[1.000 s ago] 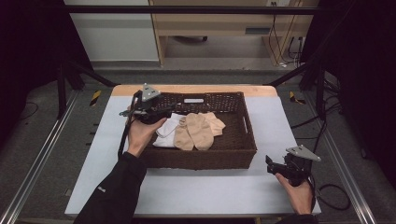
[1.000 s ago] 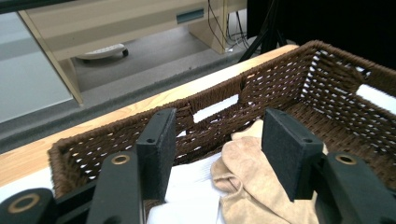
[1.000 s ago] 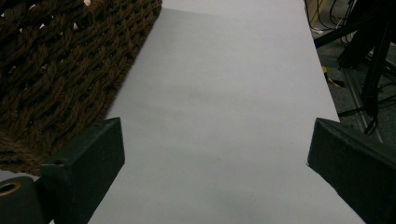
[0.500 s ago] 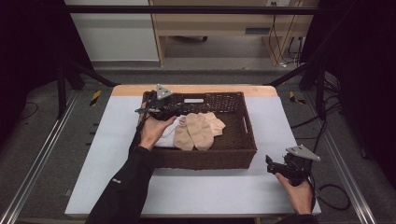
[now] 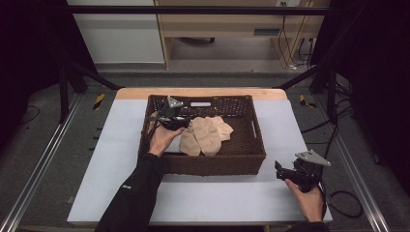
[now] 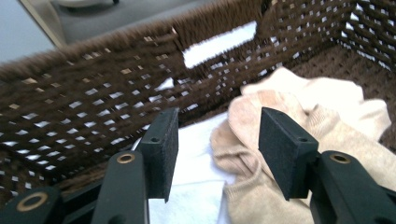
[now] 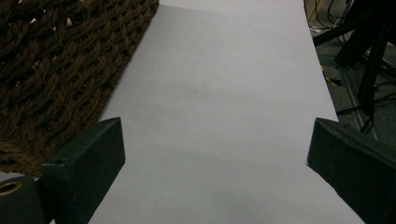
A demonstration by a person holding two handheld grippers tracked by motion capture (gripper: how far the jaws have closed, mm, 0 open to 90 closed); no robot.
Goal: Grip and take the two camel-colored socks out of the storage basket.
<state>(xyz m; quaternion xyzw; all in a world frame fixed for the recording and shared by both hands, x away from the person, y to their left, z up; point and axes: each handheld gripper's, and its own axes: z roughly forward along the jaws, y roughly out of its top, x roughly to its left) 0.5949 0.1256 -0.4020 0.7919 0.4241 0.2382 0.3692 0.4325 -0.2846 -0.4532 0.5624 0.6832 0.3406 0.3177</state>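
Since a second ago, the left gripper point(image 5: 178, 119) has been travelling from the basket's left rim down into the basket point(image 5: 258, 145), and its jaws have been narrowing a little, with nothing pinched between them yet. Now it is hovering low inside, at the left end, jaws standing well apart. In the left gripper view they are framing the seam where a white cloth point(image 6: 196, 196) is lying beside the beige socks point(image 6: 299, 135), with the near edge of one sock sitting between the pads but not pressed by them. From above, the socks point(image 5: 205, 135) are resting in the middle of the basket floor, overlapping one another, and the white cloth is lying just to their left.

The right gripper point(image 7: 215, 154) is waiting over the bare table point(image 5: 116, 145) near the basket's front right corner, jaws spread wide and holding nothing.

The step in hand looks like picking a piece of clothing out of the basket. To do it well, the person should be settling on one item, lowering until both pads are straddling a raised fold, and closing on a single layer rather than catching cloth and sock together. Keeping clear of the woven back wall will matter while lifting straight up.
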